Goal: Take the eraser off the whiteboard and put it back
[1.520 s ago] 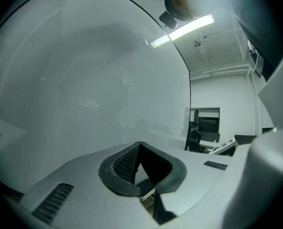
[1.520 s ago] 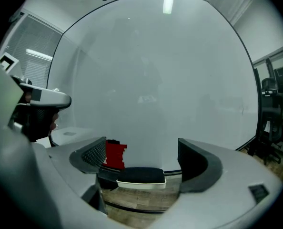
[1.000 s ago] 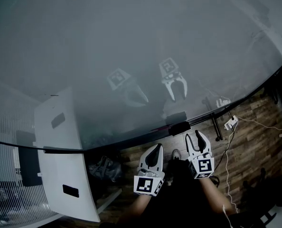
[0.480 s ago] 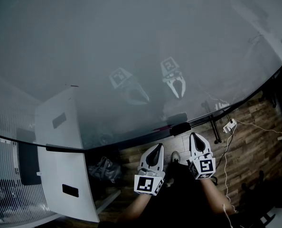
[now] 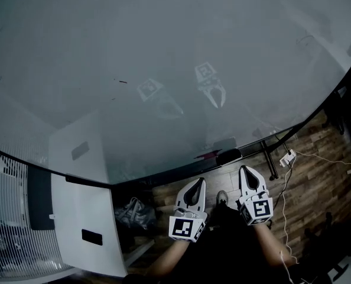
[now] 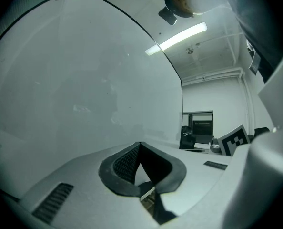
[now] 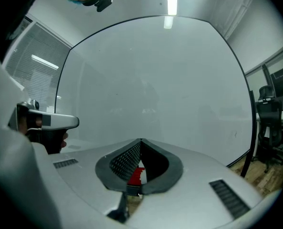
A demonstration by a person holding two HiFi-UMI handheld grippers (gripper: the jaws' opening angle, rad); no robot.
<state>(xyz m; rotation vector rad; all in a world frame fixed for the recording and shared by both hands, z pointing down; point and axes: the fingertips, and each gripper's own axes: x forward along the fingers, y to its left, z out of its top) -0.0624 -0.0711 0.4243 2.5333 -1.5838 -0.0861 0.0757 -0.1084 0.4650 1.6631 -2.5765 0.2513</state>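
Observation:
The whiteboard point(image 5: 163, 58) fills most of the head view, and both grippers are mirrored in it. The eraser point(image 5: 228, 156), a dark block, sits on the board's bottom edge with a red item point(image 5: 208, 155) just left of it. My right gripper point(image 5: 247, 171) is shut and empty, slightly below and right of the eraser. My left gripper point(image 5: 197, 184) is shut too, lower and to the left. In the right gripper view the jaws point(image 7: 140, 141) meet in front of the board; the red item point(image 7: 136, 175) shows through the gap beneath them. The left gripper view shows closed jaws point(image 6: 140, 144) facing the whiteboard point(image 6: 84, 80).
A white cabinet point(image 5: 84, 223) stands at the lower left beside a radiator-like panel point(image 5: 10, 229). The board's stand leg point(image 5: 271, 164) and a white power strip with cables point(image 5: 286, 157) lie on the wooden floor point(image 5: 317, 182) at the right. Office chairs point(image 7: 270, 128) stand beyond the board.
The right gripper's jaws went from open to shut with nothing between them. Both grippers rose a little toward the board's bottom edge, and the head view tilted upward.

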